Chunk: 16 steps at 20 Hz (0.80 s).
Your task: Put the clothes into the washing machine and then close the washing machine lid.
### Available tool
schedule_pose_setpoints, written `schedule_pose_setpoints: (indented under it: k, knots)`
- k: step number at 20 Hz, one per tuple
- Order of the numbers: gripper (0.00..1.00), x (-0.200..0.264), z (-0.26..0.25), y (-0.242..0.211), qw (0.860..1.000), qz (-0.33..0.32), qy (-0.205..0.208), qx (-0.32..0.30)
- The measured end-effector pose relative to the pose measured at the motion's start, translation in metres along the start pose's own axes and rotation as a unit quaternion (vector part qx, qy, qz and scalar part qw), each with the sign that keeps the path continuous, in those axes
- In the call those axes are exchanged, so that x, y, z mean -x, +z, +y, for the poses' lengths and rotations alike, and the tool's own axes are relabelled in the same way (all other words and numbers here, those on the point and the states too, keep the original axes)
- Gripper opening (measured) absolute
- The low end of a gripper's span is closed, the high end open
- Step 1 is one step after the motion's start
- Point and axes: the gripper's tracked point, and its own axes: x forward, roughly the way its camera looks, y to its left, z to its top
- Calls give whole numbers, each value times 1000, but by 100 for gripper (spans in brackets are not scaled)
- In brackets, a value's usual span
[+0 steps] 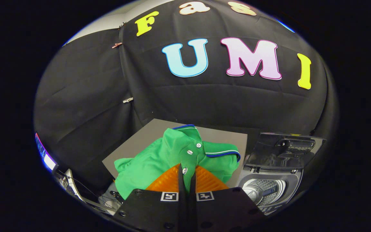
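The gripper point(187, 170) hides the near part of the green polo shirt point(159, 161), and the folded fabric covers its fingertips; grip unclear.

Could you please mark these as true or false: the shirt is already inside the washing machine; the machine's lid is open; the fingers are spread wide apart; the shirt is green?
1. The shirt is already inside the washing machine. False: it lies on a grey board beside the machine.
2. The machine's lid is open. True.
3. The fingers of the gripper are spread wide apart. False: they are closed on a fold of the shirt.
4. The shirt is green. True.
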Motion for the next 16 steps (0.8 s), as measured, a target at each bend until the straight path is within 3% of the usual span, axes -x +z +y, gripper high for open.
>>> schedule_pose_setpoints:
  k: [5,16]
  knots:
    - [5,32,-55,18,999,-10,22,-30]
    - [5,96,-216,17,996,-12,23,-87]
